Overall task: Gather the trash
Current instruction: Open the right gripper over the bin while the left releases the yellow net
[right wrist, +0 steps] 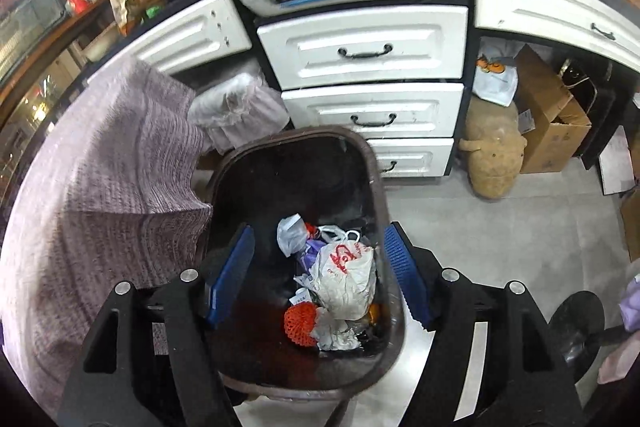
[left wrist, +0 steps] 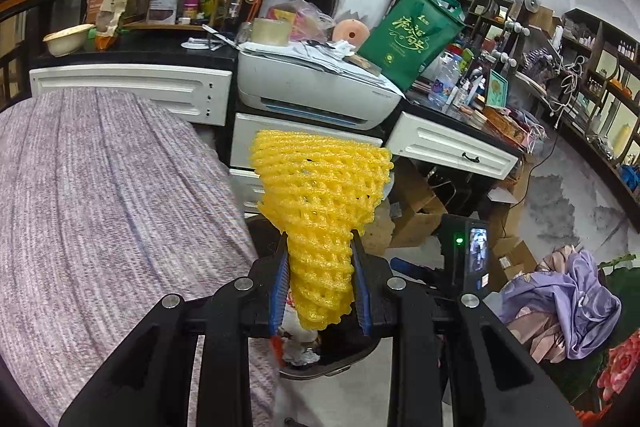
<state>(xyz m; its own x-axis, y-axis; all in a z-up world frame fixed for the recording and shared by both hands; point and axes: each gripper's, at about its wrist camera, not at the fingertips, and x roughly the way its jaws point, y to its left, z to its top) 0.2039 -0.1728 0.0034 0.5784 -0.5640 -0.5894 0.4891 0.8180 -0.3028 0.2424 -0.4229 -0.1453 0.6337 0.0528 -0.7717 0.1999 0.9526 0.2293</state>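
Note:
My left gripper (left wrist: 320, 259) is shut on a yellow foam fruit net (left wrist: 320, 203), which sticks up between the blue pads. Below it, part of a dark trash bin (left wrist: 344, 355) with white trash shows. In the right wrist view, my right gripper (right wrist: 320, 267) is open and empty, held above the open dark brown trash bin (right wrist: 380, 187). Inside the bin lie a crumpled white plastic bag with red print (right wrist: 348, 279), an orange foam net (right wrist: 300, 323) and other scraps.
A purple knitted cover (left wrist: 100, 195) lies left of the bin. White drawers (right wrist: 364, 55) and a printer (left wrist: 312, 87) stand behind it. A plush toy (right wrist: 496, 155) and cardboard boxes (right wrist: 548, 115) sit on the floor to the right. Purple cloth (left wrist: 568, 303) lies at right.

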